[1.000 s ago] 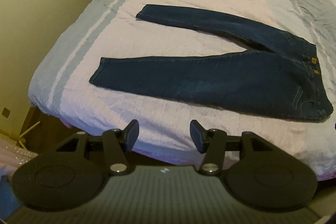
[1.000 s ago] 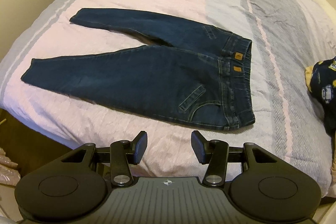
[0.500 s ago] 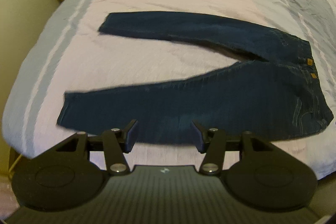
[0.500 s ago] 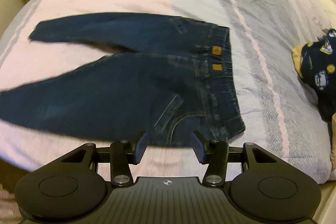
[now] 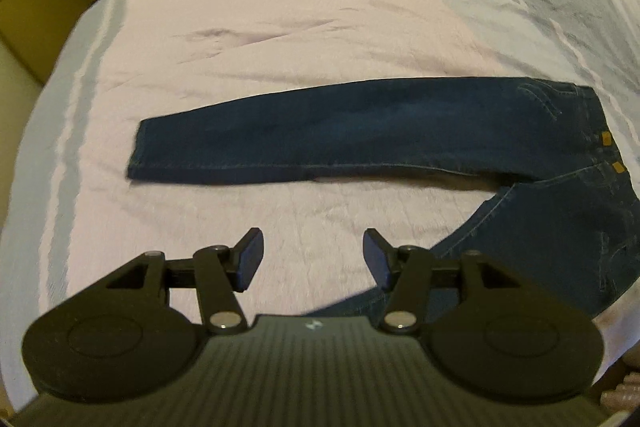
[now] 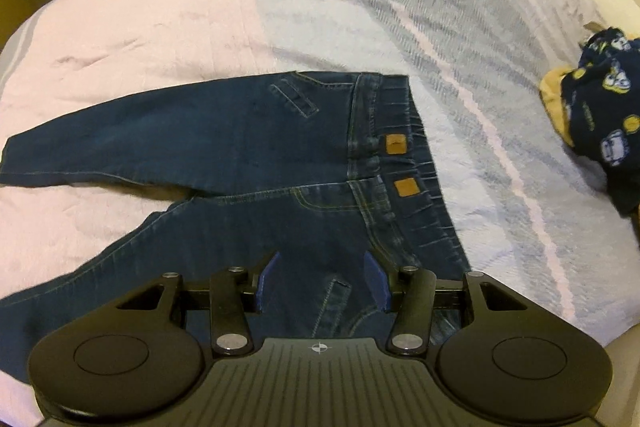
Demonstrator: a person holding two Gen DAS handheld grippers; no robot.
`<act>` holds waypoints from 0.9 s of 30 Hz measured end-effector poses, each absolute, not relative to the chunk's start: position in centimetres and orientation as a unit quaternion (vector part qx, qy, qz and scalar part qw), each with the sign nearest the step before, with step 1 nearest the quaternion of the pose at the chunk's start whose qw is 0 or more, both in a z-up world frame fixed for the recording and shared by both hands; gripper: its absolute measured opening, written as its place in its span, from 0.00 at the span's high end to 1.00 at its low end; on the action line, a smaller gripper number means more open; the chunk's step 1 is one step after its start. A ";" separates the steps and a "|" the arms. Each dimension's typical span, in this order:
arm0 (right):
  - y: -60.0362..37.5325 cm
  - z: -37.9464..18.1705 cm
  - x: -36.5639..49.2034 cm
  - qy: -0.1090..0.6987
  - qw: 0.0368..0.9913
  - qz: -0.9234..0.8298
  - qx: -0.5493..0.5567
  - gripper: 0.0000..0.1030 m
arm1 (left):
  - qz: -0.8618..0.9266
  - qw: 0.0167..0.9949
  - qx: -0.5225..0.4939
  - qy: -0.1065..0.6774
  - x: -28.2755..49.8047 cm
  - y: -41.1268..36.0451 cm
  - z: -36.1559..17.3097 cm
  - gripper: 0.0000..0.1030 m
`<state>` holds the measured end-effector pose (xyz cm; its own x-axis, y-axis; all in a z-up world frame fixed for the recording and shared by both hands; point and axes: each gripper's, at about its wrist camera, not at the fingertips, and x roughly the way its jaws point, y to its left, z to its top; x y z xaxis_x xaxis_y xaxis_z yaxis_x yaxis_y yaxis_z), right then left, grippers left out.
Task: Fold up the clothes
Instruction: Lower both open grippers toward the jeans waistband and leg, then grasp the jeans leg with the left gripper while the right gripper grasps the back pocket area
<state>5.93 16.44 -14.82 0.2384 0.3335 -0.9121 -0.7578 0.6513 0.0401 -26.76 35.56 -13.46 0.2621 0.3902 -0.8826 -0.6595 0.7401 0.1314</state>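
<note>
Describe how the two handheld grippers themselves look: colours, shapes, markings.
Both look alike. The left gripper and right gripper each have a ribbed matte-black body, two round black discs at the sides, black linkage arms on silver pivot screws, and two blue-padded fingers. Each body carries a small white mark at its centre. No cables or sleeves show.

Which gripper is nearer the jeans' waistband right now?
Right. The right gripper hangs open over the jeans' seat, just short of the waistband. The left gripper is open over bare bedspread between the legs, with the waistband far to its right.
</note>
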 end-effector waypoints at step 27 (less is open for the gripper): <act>30.5 -32.5 26.3 0.423 0.715 0.479 -0.284 0.66 | 0.228 0.819 -0.070 0.522 -7.0 44.6 -29.6 0.55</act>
